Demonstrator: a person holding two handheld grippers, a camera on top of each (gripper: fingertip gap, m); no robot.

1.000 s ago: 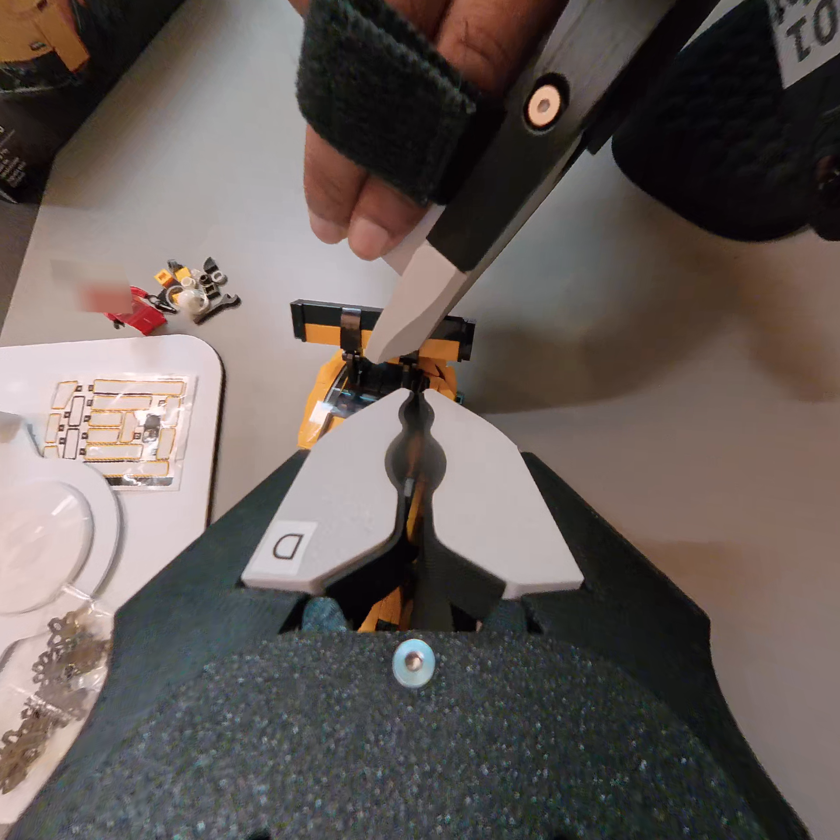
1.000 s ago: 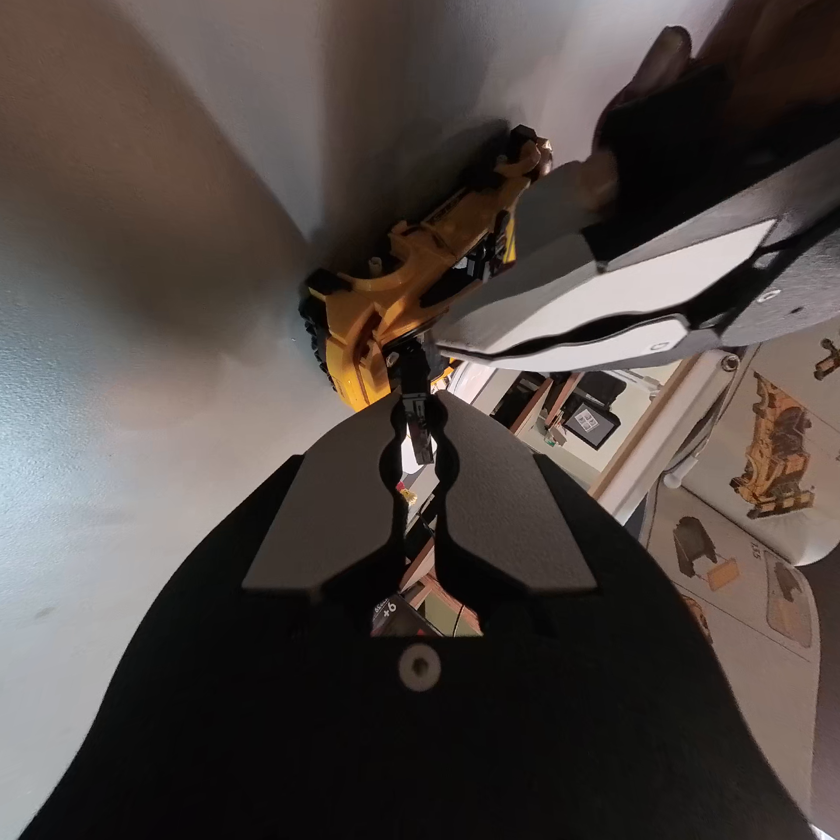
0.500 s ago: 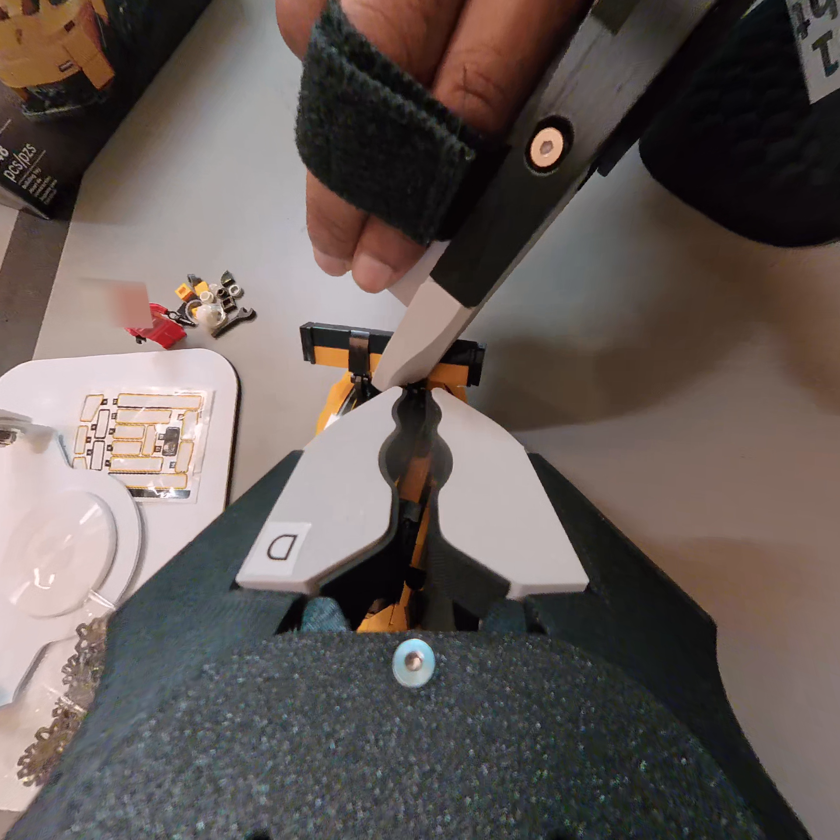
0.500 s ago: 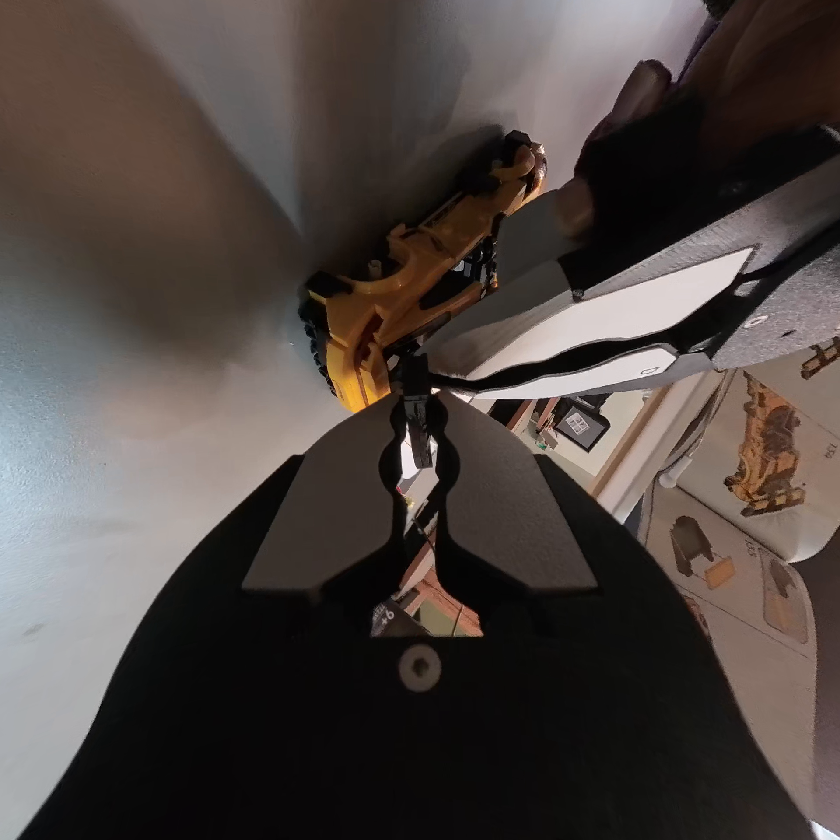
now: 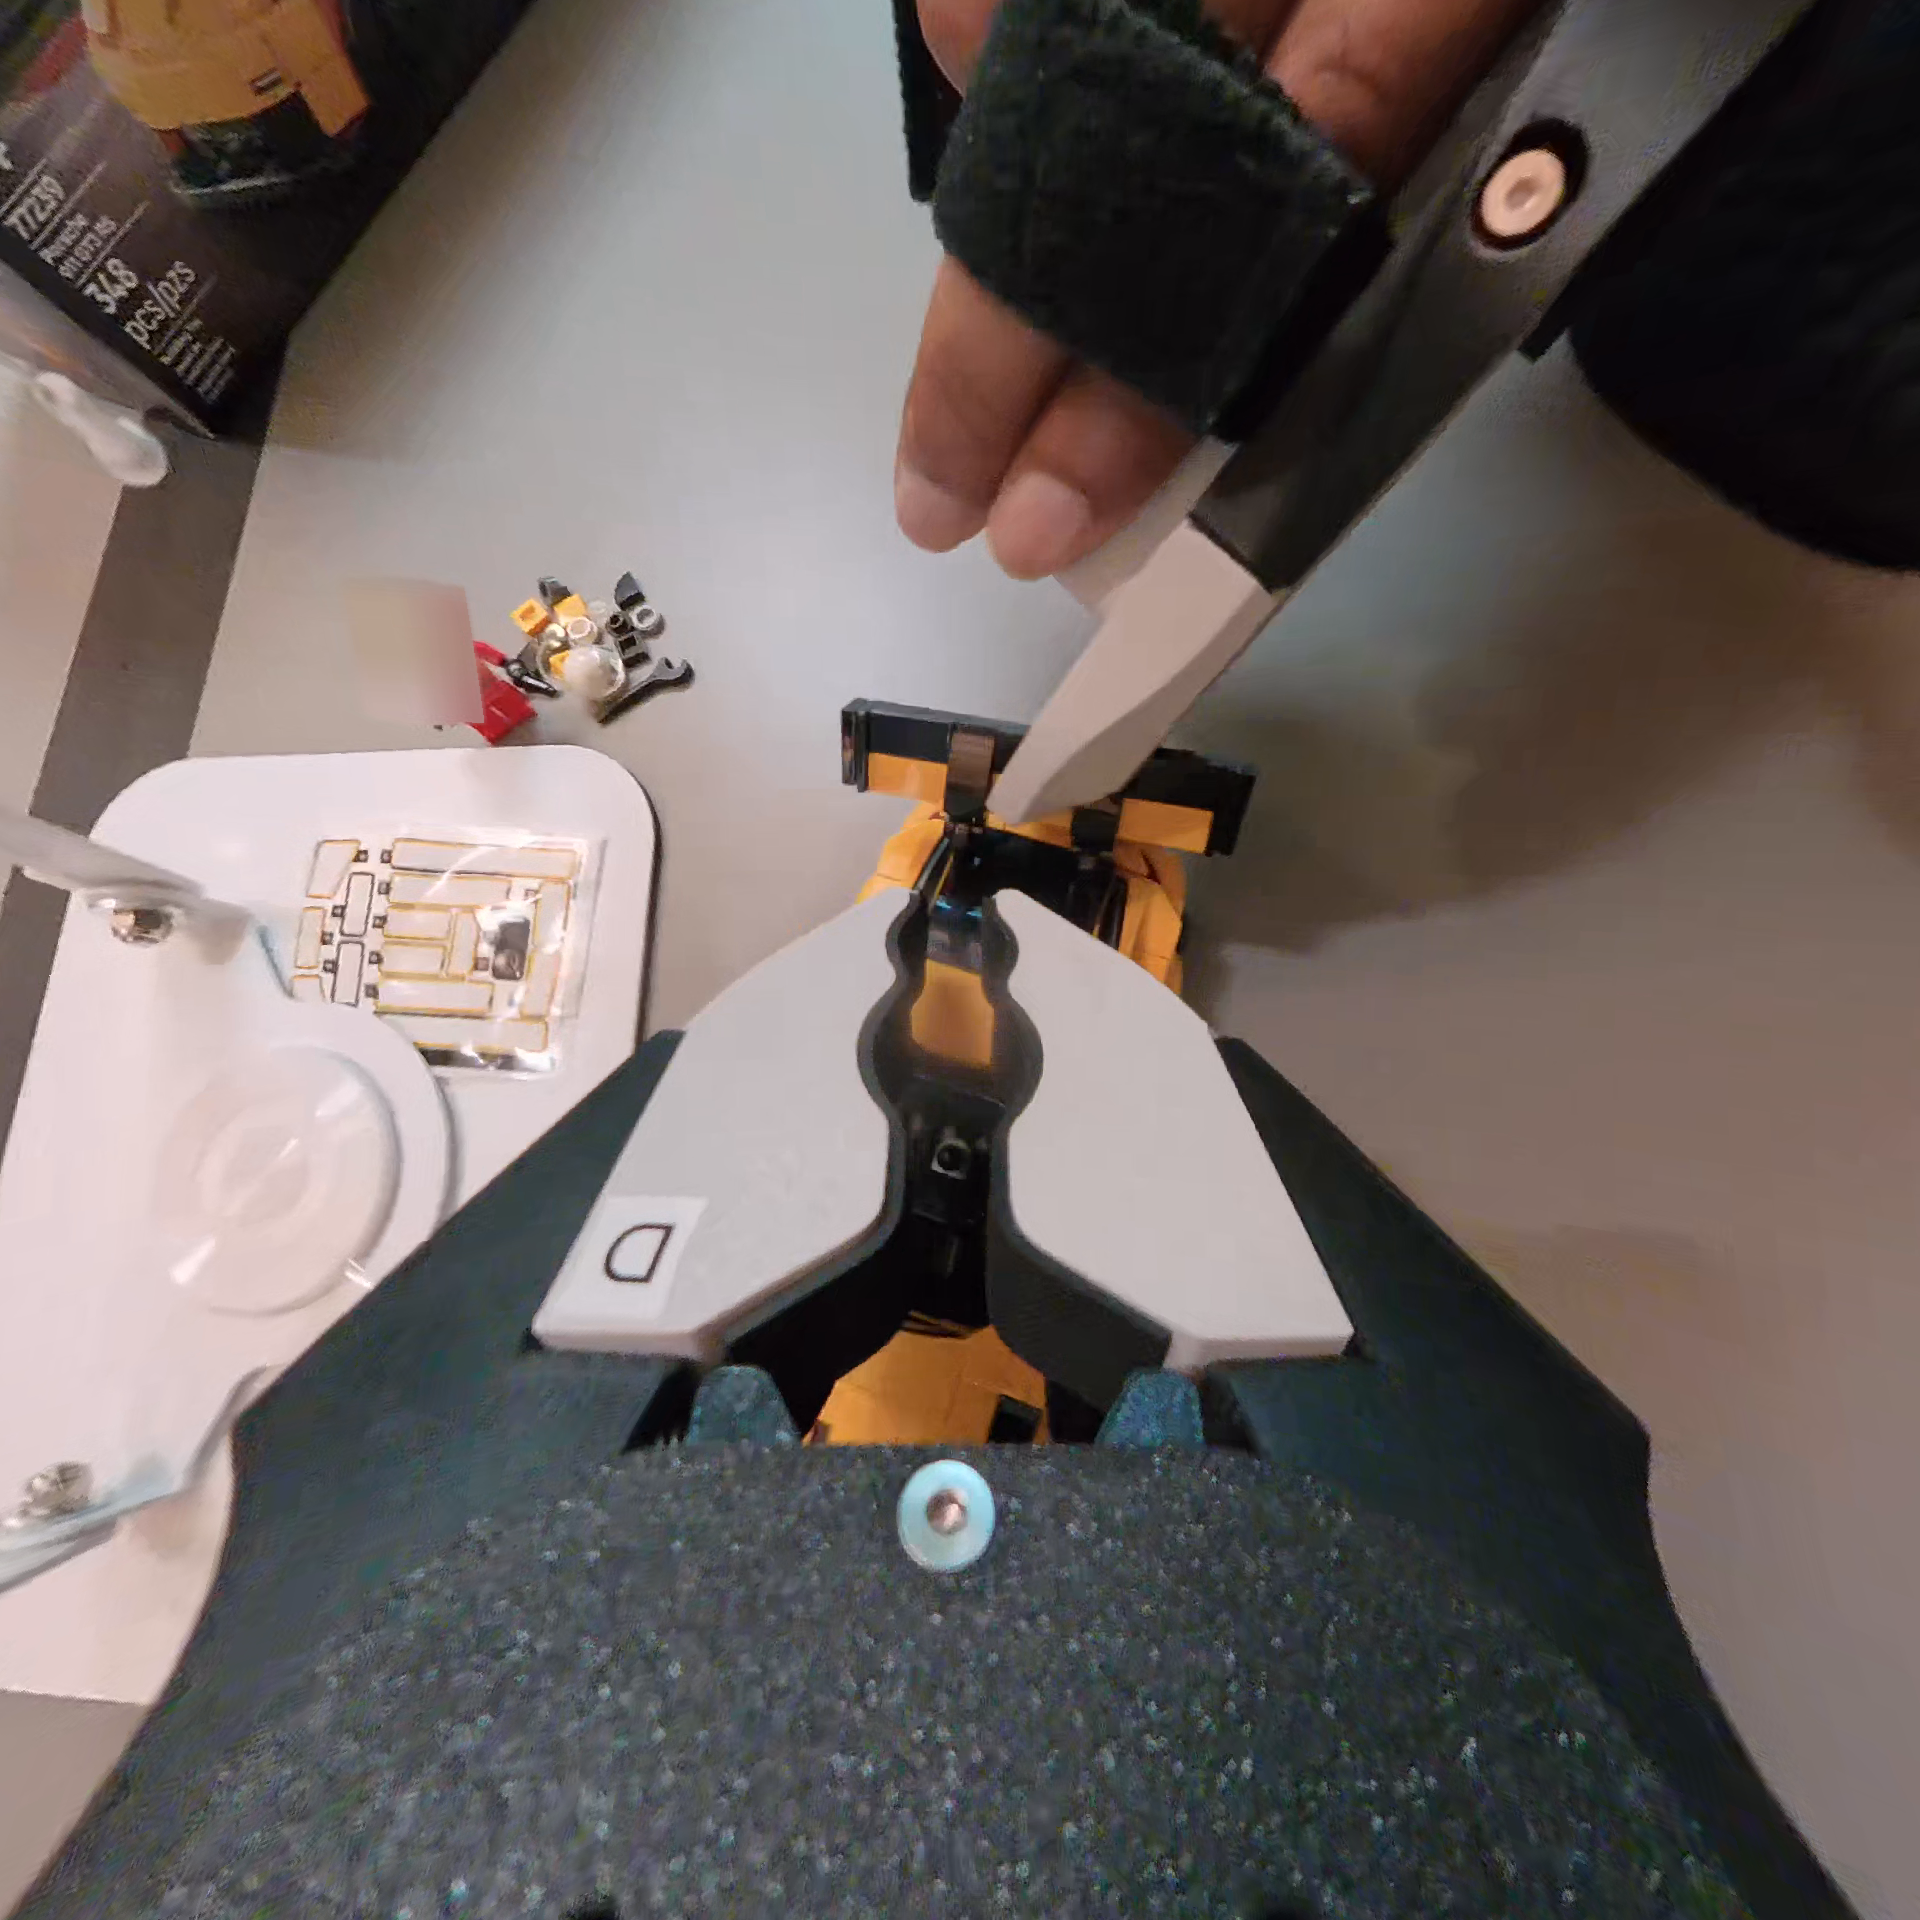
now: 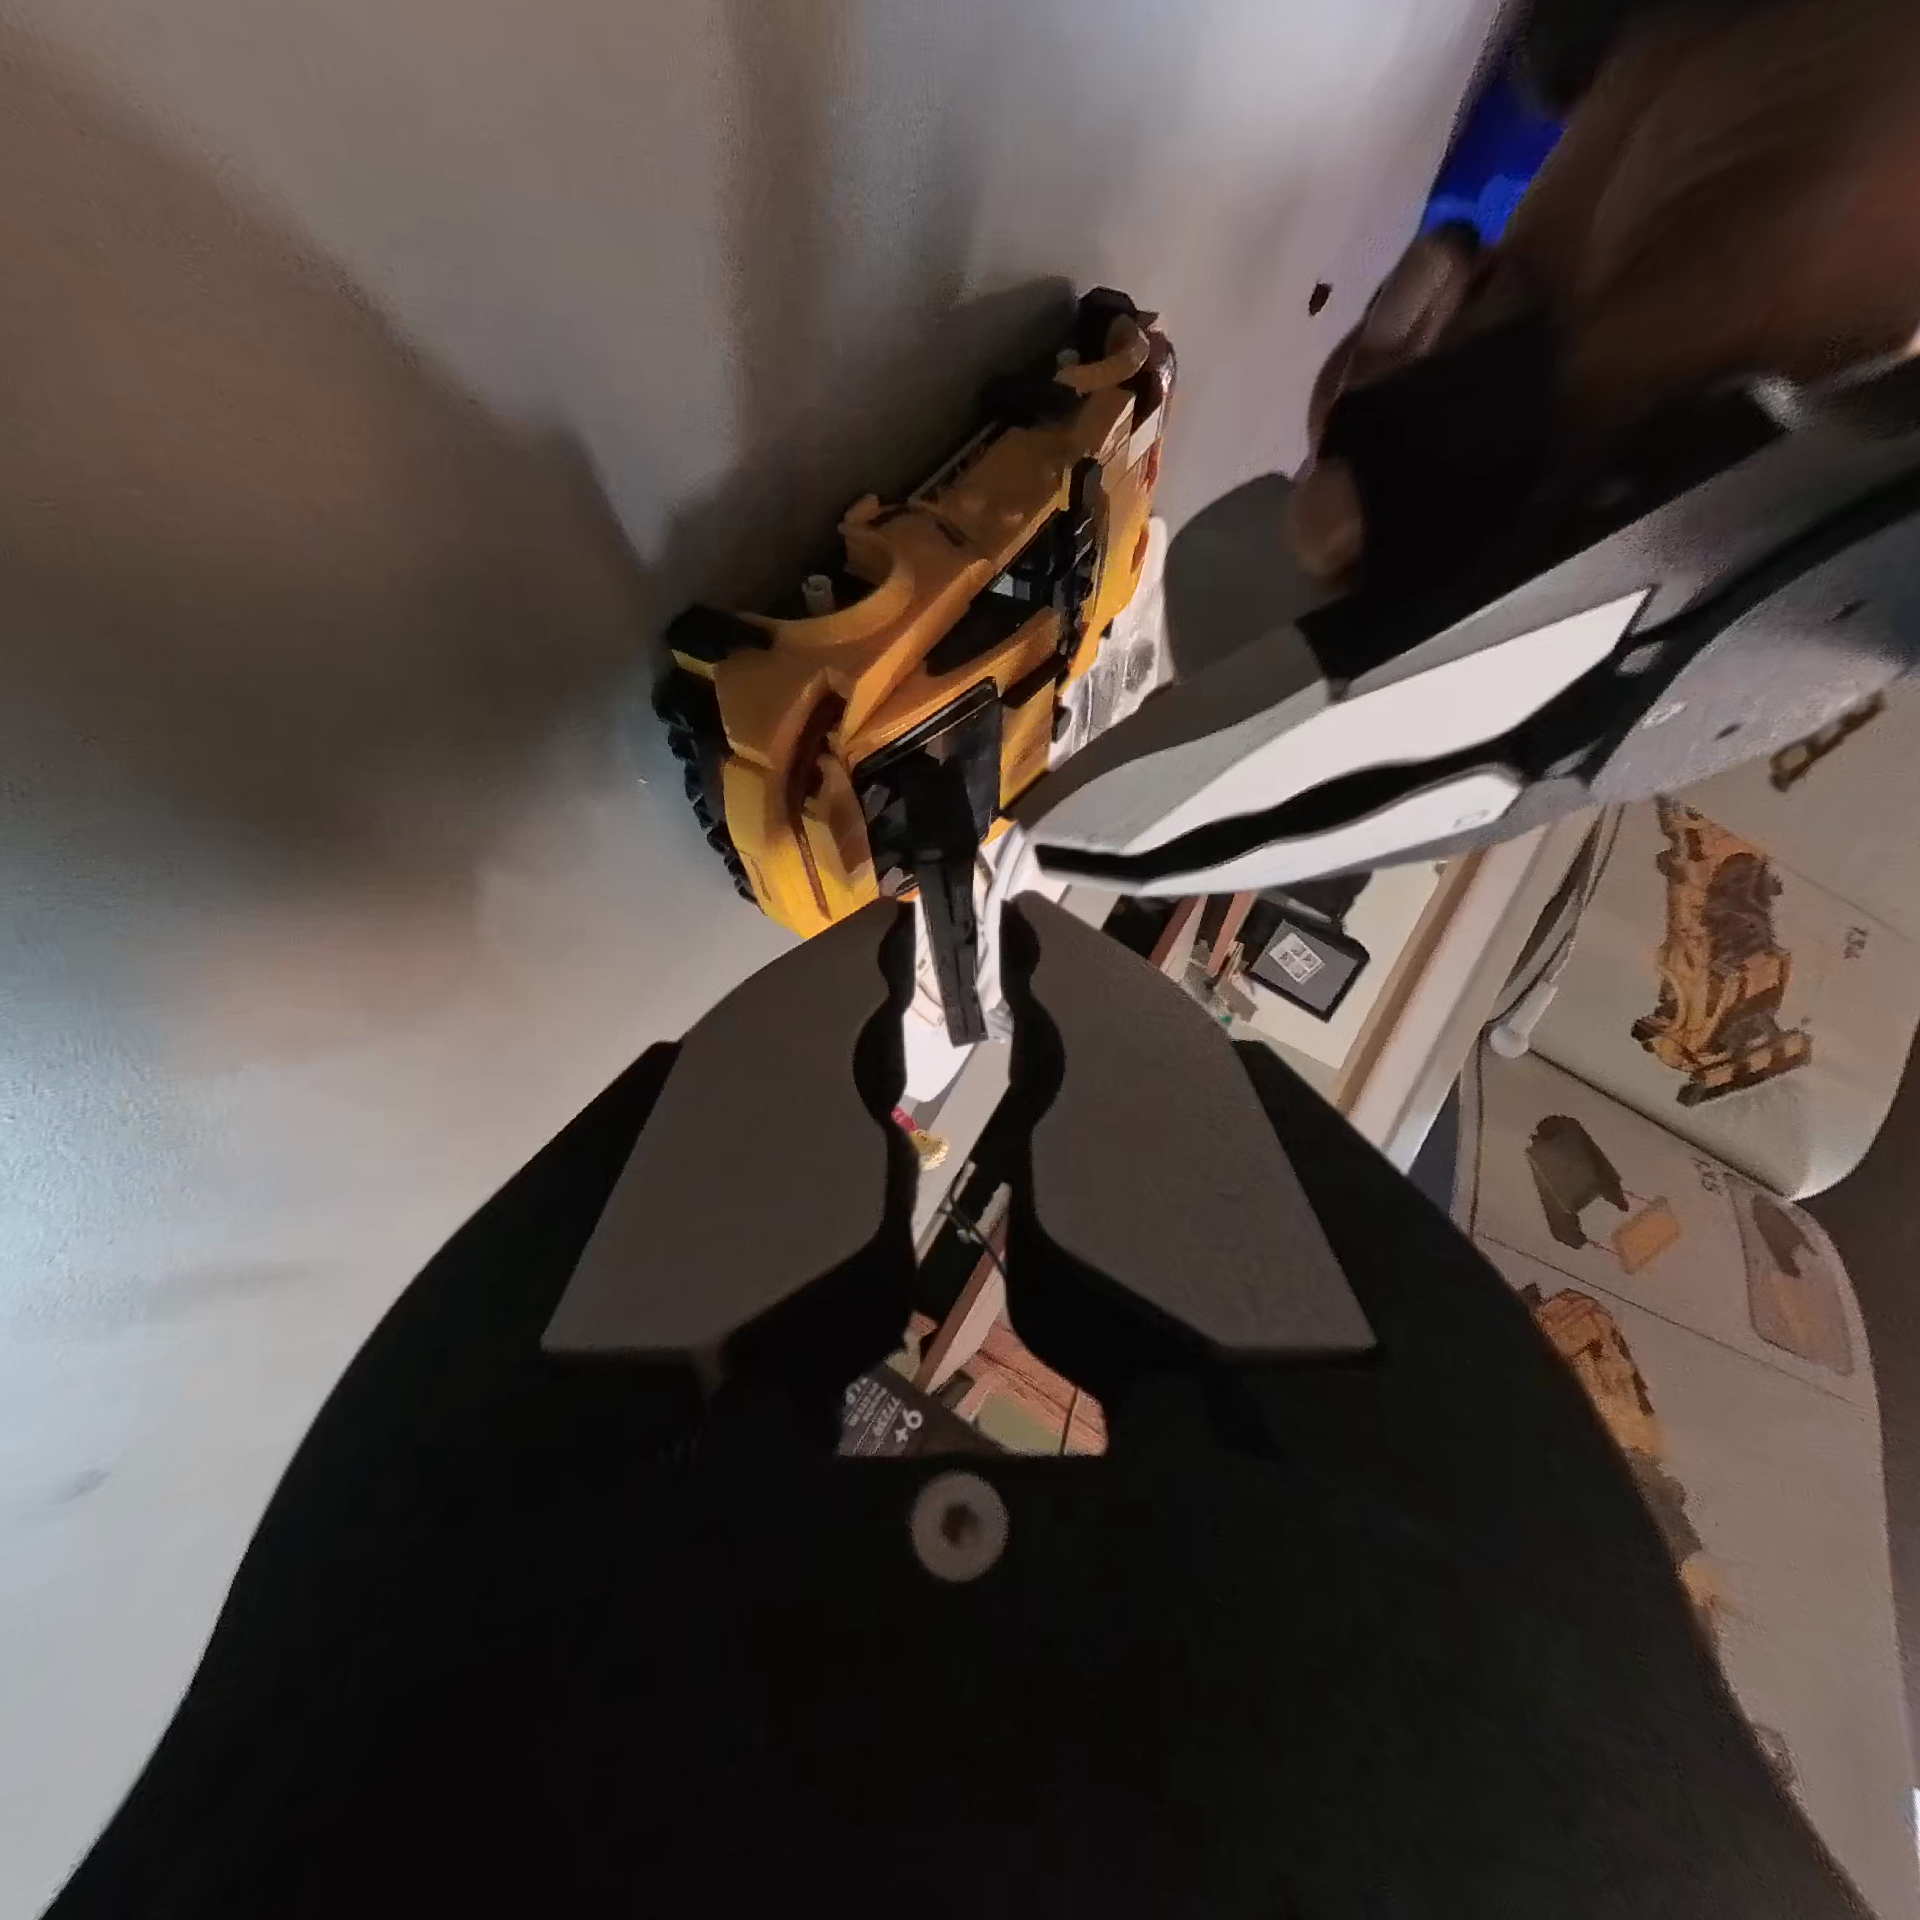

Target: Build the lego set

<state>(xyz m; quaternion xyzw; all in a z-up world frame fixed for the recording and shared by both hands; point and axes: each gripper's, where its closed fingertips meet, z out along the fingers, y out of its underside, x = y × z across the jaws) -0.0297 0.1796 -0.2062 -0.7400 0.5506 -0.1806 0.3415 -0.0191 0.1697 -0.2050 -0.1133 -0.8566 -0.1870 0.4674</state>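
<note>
so one yellow-and-black lego car (image 5: 1039, 862) sits on the grey counter (image 5: 1558, 1039). the left tongs (image 5: 951, 914) are nearly pressed together over its body; whether they pinch it i cannot tell. the right tongs (image 6: 951, 914) stand slightly spread around one black piece (image 6: 951, 935) at the car's rear wing. one sticker sheet (image 5: 447, 945) lies on one white board (image 5: 208, 831), beside one small heap of loose parts (image 5: 592, 665).
</note>
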